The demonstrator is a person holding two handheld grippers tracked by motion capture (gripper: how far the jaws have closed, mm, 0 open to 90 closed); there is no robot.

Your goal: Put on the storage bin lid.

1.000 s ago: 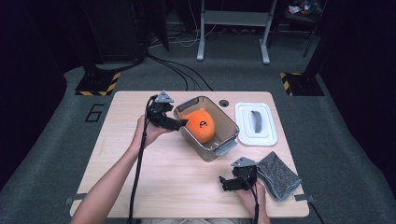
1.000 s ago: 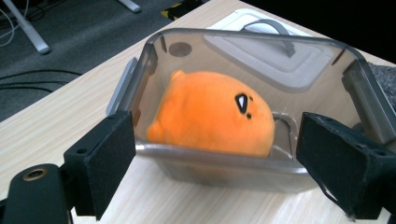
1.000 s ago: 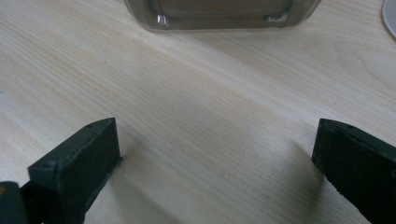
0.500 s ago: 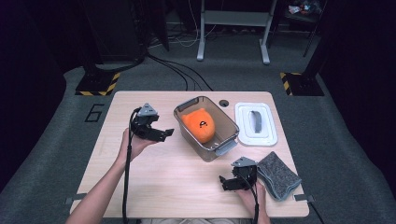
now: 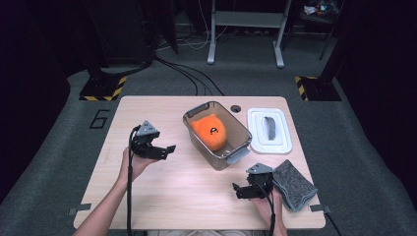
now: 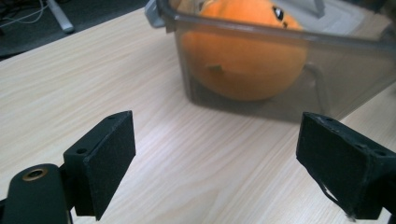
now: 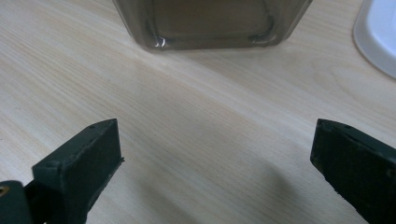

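A light wooden table point(image 5: 196, 196) is standing on grey carpet in a dark room, with black cables and a grey metal stand lying beyond its far edge. A clear plastic container point(image 5: 217, 134) is sitting at the centre of the table, and an orange plush toy point(image 5: 209, 131) is lying inside it. A white lid point(image 5: 269, 130) is resting just right of the container, and a folded grey cloth point(image 5: 293, 184) is lying near the table's right front corner.

The left gripper point(image 5: 166, 149) is hovering left of the container, near it but apart, with its jaws standing wide and nothing between them. The right gripper point(image 5: 238, 190) is resting in front of the container, just beside the cloth, jaws likewise spread wide and holding nothing.

In the left gripper view the plush toy point(image 6: 243, 60) is showing through the tinted wall, its top cut off by the frame edge. In the right gripper view the container point(image 7: 210, 23) is visible at its base alone, and the lid point(image 7: 378, 37) is cut off at the right.
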